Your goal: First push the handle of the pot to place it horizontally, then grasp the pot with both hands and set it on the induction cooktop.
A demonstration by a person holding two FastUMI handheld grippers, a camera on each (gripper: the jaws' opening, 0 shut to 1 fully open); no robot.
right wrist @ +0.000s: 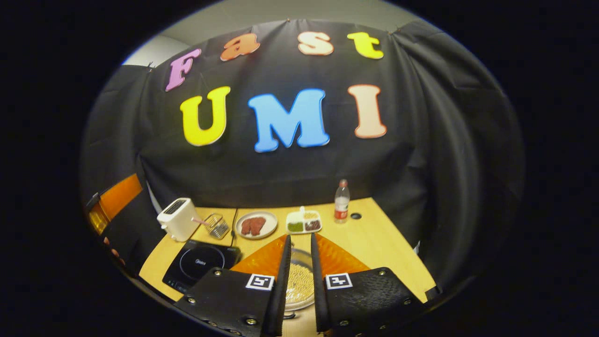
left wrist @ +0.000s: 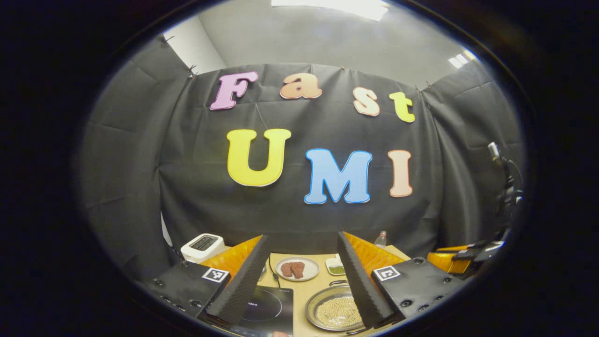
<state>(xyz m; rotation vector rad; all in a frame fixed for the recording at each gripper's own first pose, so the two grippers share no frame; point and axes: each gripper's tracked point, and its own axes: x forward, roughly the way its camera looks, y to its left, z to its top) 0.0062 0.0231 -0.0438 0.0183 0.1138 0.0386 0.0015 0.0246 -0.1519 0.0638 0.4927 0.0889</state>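
Observation:
The pot (left wrist: 334,311) is a shallow metal pan of pale beans on the wooden table, right of the black induction cooktop (left wrist: 266,306). A thin loop handle (left wrist: 338,282) shows at its far rim. My left gripper (left wrist: 303,238) hovers above them, open wide, with nothing between its fingers. In the right gripper view the pot (right wrist: 299,281) lies just beyond and below my right gripper (right wrist: 300,236). That gripper's fingers stand close together with a narrow gap and hold nothing. The cooktop (right wrist: 201,264) lies to the pot's left.
At the back of the table (right wrist: 383,248) stand a white toaster (right wrist: 178,217), a wire basket (right wrist: 216,225), a plate of meat (right wrist: 256,224), a divided dish (right wrist: 304,222) and a bottle (right wrist: 342,201). The other gripper (right wrist: 112,206) and a hand are at the far left.

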